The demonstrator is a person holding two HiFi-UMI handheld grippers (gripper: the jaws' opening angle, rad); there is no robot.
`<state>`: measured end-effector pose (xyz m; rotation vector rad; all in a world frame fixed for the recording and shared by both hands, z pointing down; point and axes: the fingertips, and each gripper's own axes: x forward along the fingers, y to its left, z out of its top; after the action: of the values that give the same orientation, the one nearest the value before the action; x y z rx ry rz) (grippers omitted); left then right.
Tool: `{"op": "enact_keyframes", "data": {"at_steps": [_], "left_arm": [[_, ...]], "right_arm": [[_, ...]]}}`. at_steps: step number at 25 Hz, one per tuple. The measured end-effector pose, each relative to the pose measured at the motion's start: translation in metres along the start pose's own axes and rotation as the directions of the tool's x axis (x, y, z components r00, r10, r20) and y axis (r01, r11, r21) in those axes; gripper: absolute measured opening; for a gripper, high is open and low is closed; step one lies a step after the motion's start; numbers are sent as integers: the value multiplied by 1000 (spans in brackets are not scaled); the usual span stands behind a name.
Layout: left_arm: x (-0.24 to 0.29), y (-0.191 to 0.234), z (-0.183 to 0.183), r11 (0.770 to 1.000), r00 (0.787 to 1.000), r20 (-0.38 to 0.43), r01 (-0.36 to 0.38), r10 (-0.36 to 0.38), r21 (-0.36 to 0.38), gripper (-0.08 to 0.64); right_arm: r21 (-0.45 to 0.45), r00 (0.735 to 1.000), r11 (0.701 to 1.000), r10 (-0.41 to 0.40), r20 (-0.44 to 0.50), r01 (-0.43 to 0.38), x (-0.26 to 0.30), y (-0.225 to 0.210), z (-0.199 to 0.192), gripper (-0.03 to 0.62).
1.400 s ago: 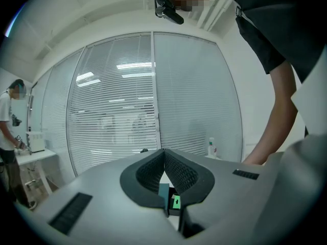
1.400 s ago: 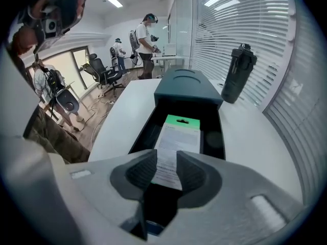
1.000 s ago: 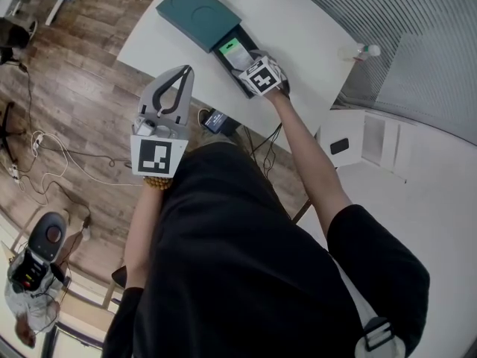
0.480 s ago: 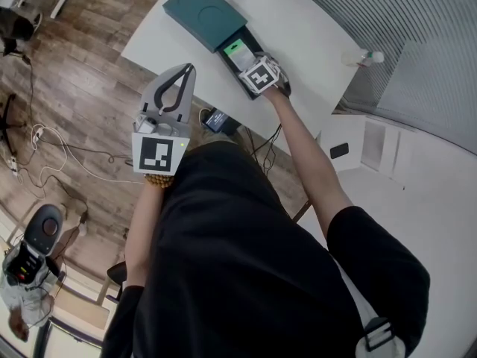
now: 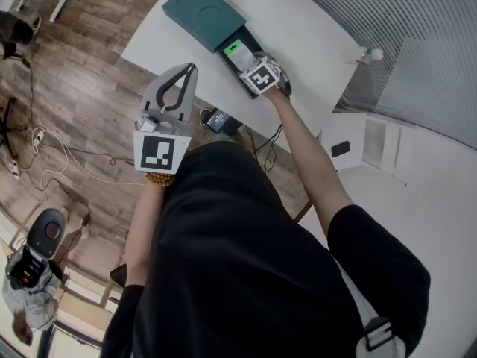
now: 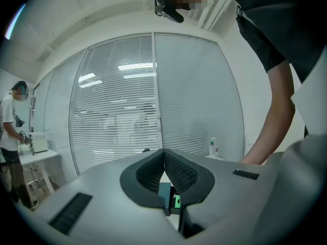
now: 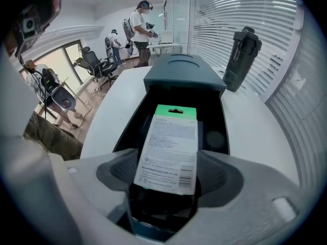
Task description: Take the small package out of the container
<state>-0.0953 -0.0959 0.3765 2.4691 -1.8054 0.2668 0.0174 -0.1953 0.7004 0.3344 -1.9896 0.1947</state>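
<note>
The right hand-held gripper reaches over the white counter and down to the dark container. Its two jaws are spread just as wide as the small package and press on the two sides of its near end, so it is gripping the package. The package is a flat white card with small print and a green strip at the far end. The near end sits between the jaws. The far end points away, over the open black inside of the container. A blue-green cover sits over the far part of the container. A tall dark bottle stands on the counter to the right of it.

From the head view, the right hand-held gripper is at the near end of the container, and the package shows as a small green and white spot just past it. The container lies near the edge of the counter.

The left hand-held gripper is held up in the air, well apart from the container, near the counter's edge and over the wooden floor. In the left gripper view its jaws meet at the tips, with nothing between them.
</note>
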Motion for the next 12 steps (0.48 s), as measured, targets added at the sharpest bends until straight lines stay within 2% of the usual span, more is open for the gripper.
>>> {"op": "enact_keyframes", "data": {"at_steps": [6, 9, 12], "left_arm": [[0, -1, 1, 1000, 1000, 9, 14, -14, 15, 6], [0, -3, 2, 1000, 1000, 14, 19, -19, 12, 6], [-1, -1, 3, 1000, 1000, 21, 19, -19, 14, 6]], "right_arm": [[10, 1000, 1000, -23, -5, 23, -4, 2, -5, 347], [21, 999, 999, -29, 23, 28, -7, 1, -4, 347], [78, 999, 996, -43, 32, 41, -12, -1, -6, 347]]}}
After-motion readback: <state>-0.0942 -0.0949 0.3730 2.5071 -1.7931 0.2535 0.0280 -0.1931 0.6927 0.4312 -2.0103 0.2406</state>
